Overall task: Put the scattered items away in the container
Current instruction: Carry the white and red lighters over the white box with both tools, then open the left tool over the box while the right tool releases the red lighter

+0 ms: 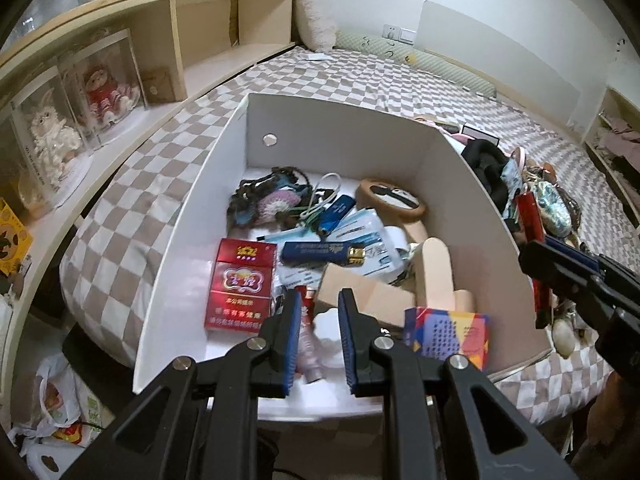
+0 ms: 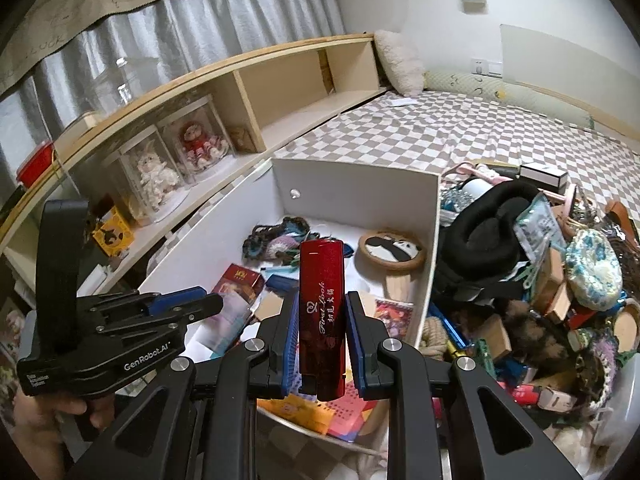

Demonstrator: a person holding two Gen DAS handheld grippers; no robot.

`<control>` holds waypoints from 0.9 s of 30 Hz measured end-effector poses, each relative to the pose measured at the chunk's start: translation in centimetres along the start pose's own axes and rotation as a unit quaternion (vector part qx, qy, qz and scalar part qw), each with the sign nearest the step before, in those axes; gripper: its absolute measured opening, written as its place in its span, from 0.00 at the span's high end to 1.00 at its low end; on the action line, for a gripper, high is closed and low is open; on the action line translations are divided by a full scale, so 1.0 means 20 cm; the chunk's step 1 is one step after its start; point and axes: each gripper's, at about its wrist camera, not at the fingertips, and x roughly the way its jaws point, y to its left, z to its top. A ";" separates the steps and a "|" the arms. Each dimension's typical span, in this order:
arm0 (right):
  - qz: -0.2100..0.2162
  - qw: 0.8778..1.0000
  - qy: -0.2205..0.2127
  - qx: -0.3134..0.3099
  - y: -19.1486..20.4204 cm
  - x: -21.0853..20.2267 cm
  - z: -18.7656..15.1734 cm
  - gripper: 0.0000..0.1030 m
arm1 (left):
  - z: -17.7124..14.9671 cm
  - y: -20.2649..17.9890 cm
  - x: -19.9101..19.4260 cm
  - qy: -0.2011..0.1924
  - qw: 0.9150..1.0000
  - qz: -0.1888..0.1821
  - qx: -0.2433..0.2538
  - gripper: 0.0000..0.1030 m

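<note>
The white box (image 1: pixel 224 168) sits on the checked bed (image 1: pixel 360 76), and it already has lots of things in it. There is a red packet (image 1: pixel 240 284) at about 8 o'clock on the box floor, a dark blue tube (image 1: pixel 320 253) in the middle, a round panda mirror (image 1: pixel 390 198) at 1 o'clock and a woolly bundle (image 1: pixel 268 196) at 11 o'clock. So a good part of the tidying looks done. But a big messy pile (image 2: pixel 540 272) is still on the bed, just beside the box at 3 o'clock, with a black band, a blue and white puffy thing and many small bits. That is the part left to do, and it looks like a lot. The right claw (image 2: pixel 322 328) is pinching a shiny red tube (image 2: pixel 323 312) with white writing on it. The tube stands up between the 2 blue pads, over the near edge of the box, so I think it goes in next. The left claw (image 1: pixel 319 336) has nothing in it. Its pads are pulled in as close as they go, with a small gap left, and it points down into the near end of the box, above a small white thing (image 1: pixel 328 330).
</note>
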 end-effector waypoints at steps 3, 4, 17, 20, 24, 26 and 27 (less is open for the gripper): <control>0.006 1.000 0.006 -0.003 0.02 0.02 -0.01 0.77 | -0.01 0.01 0.00 0.003 1.000 0.002 -0.004 0.82; 0.006 1.000 0.006 -0.005 0.03 0.02 -0.01 0.77 | -0.01 0.02 0.01 0.004 1.000 0.003 -0.005 0.82; 0.016 1.000 0.014 -0.003 0.04 0.07 -0.01 0.77 | -0.02 0.01 0.00 0.003 1.000 0.006 0.000 0.82; 0.024 1.000 0.019 -0.003 0.04 0.10 -0.02 0.77 | -0.02 0.01 0.01 0.005 1.000 0.008 0.001 0.82; 0.034 0.999 0.032 0.001 0.04 0.14 -0.03 0.77 | -0.02 0.00 0.01 0.007 1.000 0.010 0.004 0.82; 0.038 0.999 0.034 0.000 0.04 0.14 -0.03 0.77 | -0.02 -0.01 0.01 0.007 1.000 0.011 0.006 0.82; 0.042 0.998 0.035 0.000 0.05 0.15 -0.03 0.77 | -0.02 -0.01 0.01 0.007 1.000 0.011 0.005 0.82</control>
